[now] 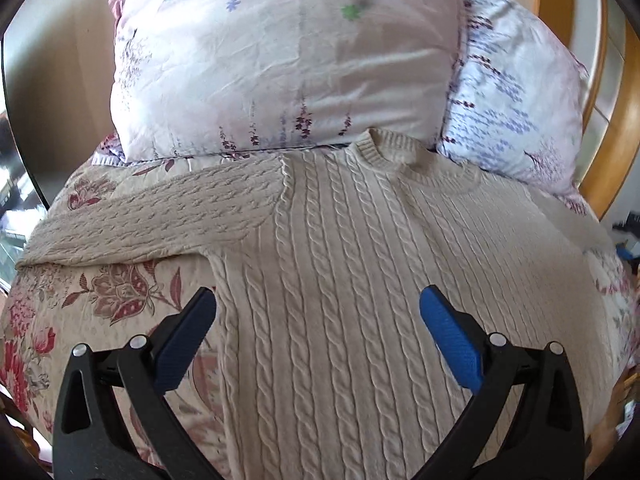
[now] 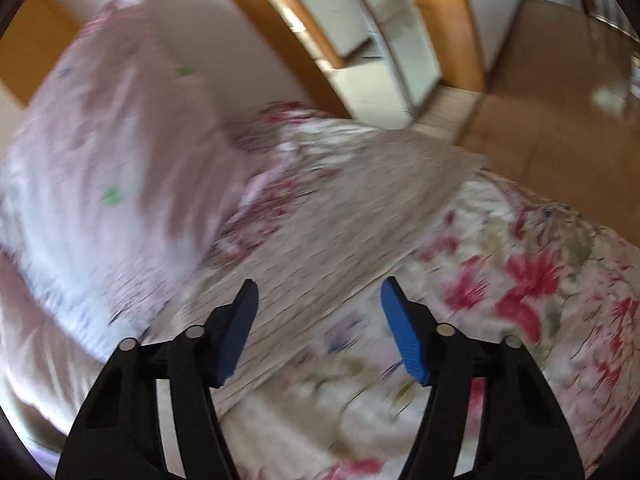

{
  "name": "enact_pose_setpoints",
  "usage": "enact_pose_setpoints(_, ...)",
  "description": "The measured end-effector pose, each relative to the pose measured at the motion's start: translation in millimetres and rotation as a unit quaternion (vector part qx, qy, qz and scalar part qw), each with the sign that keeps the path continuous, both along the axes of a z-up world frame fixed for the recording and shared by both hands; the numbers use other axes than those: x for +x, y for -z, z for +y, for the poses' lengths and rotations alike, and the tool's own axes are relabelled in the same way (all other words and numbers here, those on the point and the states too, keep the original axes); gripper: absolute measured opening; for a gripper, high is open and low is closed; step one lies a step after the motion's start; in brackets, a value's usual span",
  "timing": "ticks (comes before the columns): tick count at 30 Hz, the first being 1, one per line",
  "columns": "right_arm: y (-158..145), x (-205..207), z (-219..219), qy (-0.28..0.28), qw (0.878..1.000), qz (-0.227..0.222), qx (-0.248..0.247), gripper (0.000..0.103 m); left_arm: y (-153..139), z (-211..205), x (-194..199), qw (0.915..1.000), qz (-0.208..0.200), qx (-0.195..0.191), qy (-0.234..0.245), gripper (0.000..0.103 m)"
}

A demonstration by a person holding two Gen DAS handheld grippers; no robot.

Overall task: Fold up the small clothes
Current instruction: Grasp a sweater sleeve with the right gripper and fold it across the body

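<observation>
lying flat on a floral bedspread (image 1: 116,292), the cream cable-knit sweater (image 1: 340,280) has its ribbed neckline (image 1: 400,156) toward the pillows and its body running down toward the camera. one sleeve (image 1: 152,220) extends straight out to the left in the left wrist view, resting on the bedspread. the neckline sits just in front of a pale floral pillow (image 1: 280,60); a second pillow (image 1: 516,100) with blue-purple print leans beside it on the right, against a wooden frame (image 1: 616,160).

left gripper (image 1: 318,300): jaws stand wide apart, nothing between the pads. it hovers over the lower body of the sweater, the left finger above the sweater's side edge near the bedspread, the right finger above the knit. contact with the fabric cannot be confirmed.

right gripper (image 2: 318,292): jaws stand apart, narrower than the left pair, with nothing gripped. the right wrist view is heavily motion-blurred. between and beyond the fingers lies a beige band, apparently the sweater's other sleeve (image 2: 352,208), stretched across the bedspread (image 2: 520,280) toward a brown box-like shape (image 2: 560,120). the pale pillow (image 2: 100,168) appears at the left of this view. blur prevents any reading of knit detail or of contact.
</observation>
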State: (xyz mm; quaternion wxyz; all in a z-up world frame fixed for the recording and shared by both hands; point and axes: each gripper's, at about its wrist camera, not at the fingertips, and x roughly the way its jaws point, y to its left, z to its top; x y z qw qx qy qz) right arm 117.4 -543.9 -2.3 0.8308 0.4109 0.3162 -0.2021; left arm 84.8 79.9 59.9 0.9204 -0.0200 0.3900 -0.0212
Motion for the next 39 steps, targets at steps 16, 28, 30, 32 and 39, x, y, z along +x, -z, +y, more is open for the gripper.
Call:
enact_pose_setpoints(16, 27, 3, -31, 0.064, 0.998, 0.005, 0.028, 0.027, 16, 16, 30, 0.9997, 0.008, -0.018, -0.014, 0.101)
enact_pose_setpoints(28, -12, 15, -2, 0.030, 0.996, -0.023, -0.084, 0.008, 31, 22, 37, 0.9993, 0.031, -0.020, -0.012, 0.101)
enact_pose_setpoints(30, -25, 18, 9, 0.016, 0.994, -0.040, -0.098, 0.008, 31, 24, 36, 0.9993, 0.028, -0.024, -0.011, 0.101)
enact_pose_setpoints(32, -41, 22, 26, -0.008, 0.991, -0.060, -0.117, 0.008, 29, 24, 36, 0.9993, 0.026, -0.026, -0.011, 0.101)
enact_pose_setpoints(39, -89, 43, 122, -0.150, 0.968, -0.135, -0.151, 0.008, 29, 26, 35, 0.9993, 0.022, -0.022, -0.019, 0.101)
